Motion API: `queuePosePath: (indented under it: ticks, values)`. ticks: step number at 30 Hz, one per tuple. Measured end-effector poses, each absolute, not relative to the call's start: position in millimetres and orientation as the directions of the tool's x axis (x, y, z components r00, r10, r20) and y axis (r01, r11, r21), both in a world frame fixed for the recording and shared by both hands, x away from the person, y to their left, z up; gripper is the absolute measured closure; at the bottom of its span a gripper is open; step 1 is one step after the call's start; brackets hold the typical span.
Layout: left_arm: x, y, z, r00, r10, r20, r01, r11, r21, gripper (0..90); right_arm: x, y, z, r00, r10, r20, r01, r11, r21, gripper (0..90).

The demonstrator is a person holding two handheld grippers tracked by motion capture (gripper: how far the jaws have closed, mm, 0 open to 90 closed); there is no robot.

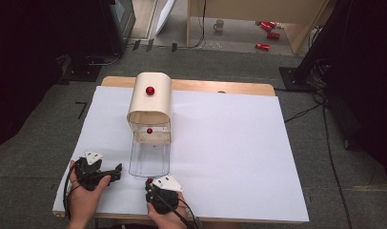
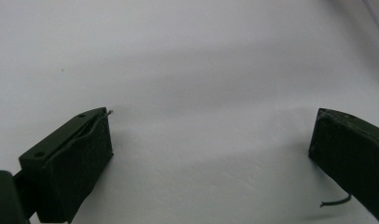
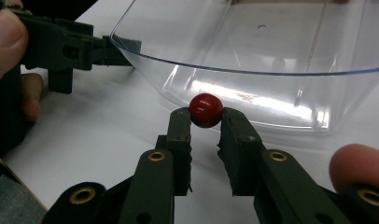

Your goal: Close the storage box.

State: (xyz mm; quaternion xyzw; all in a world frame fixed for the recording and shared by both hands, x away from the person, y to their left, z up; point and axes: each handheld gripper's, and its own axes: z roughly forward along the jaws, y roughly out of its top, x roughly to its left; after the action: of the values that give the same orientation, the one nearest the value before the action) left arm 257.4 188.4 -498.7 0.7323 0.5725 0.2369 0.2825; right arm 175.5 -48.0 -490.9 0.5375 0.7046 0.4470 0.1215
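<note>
Pinching a round red ball, which has no long axis, the right claw points at the clear tray.

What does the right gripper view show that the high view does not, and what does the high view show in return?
The right gripper view alone makes the grip clear: the right gripper has its jaws shut on the red ball, just before the rim of the clear tray. The high view alone shows the cream box with a red knob on top, and the whole white sheet. Both share the clear tray, the left gripper beside it and the red ball.
</note>
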Motion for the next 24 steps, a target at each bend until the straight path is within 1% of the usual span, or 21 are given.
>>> queuePosePath:
  ticks: [12, 24]
  values:
    - [257, 188, -499, 0.233, 0.972, 0.024, 0.705, -0.185, 0.684, 0.0, 194, -49, -477, -0.395, 0.873, 0.287, 0.620, 0.023, 0.784, 75.5]
    - [257, 188, -499, 0.233, 0.972, 0.024, 0.705, -0.185, 0.684, 0.0, 225, -49, -471, -0.392, 0.878, 0.277, 0.617, 0.027, 0.786, 75.5]
